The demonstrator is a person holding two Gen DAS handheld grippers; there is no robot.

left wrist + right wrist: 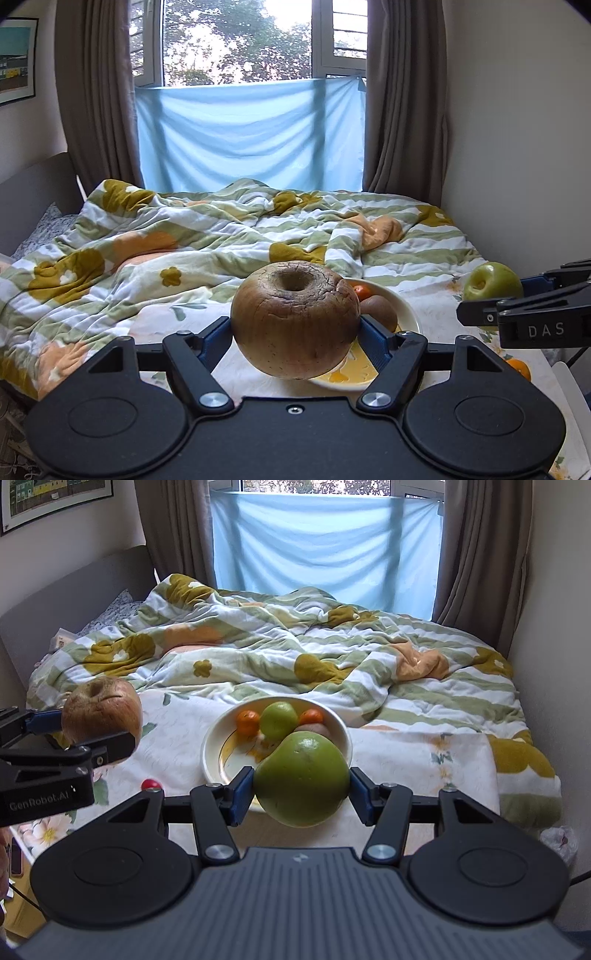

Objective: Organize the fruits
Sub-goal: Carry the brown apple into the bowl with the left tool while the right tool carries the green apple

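sitting between left hand-held gripper [295, 325] pads, brown apple [295, 317]

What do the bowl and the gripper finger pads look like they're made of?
Bowl: looks like glazed ceramic, cream and glossy, with a yellow painted pattern inside; it could be melamine.
Left gripper and right gripper pads: blue, matte, probably rubber or soft plastic, on black, seemingly hard plastic fingers.

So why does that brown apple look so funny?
The brown apple in the left gripper looks old: its skin is wrinkled and cracked around the stem dip. The green fruit in the right gripper looks smooth.
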